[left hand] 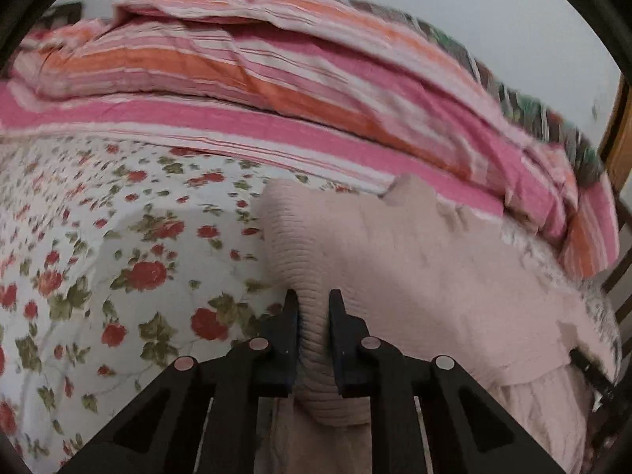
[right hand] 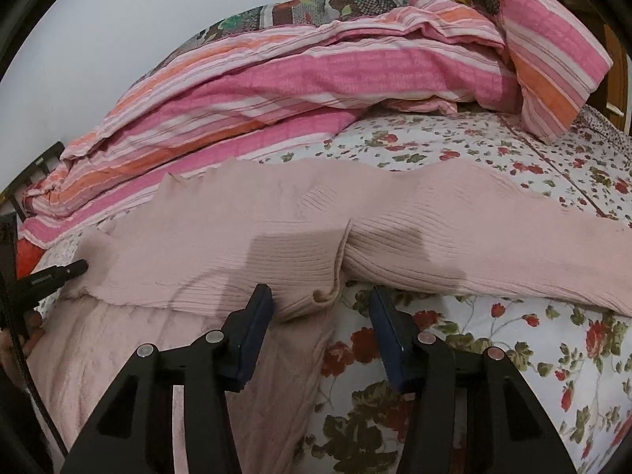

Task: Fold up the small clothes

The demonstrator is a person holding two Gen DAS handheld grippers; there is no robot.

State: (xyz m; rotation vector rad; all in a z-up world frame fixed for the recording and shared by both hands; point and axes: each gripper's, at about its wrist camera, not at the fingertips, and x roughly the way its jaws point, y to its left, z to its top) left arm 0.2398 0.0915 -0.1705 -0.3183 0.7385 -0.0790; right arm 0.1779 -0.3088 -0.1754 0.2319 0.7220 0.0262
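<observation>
A pale pink ribbed knit sweater (left hand: 414,276) lies spread on the floral bedsheet (left hand: 118,256). My left gripper (left hand: 314,308) is shut on a ribbed, rolled edge of it, and the cloth fills the gap between the black fingers. In the right wrist view the sweater (right hand: 276,229) stretches across the bed, with a long sleeve running off to the right. My right gripper (right hand: 320,296) stands open just in front of it. A folded ribbed cuff lies between its fingers, and the pads do not press it. The left gripper's tip (right hand: 75,268) shows at the sweater's left edge.
A bunched pink and orange striped quilt (right hand: 296,79) lies along the far side of the bed. A matching striped pillow (right hand: 549,59) is at the far right and a dark floral blanket (right hand: 316,8) behind. Bare floral sheet (right hand: 493,355) lies to the right. A wooden bed frame (left hand: 616,146) is at the edge.
</observation>
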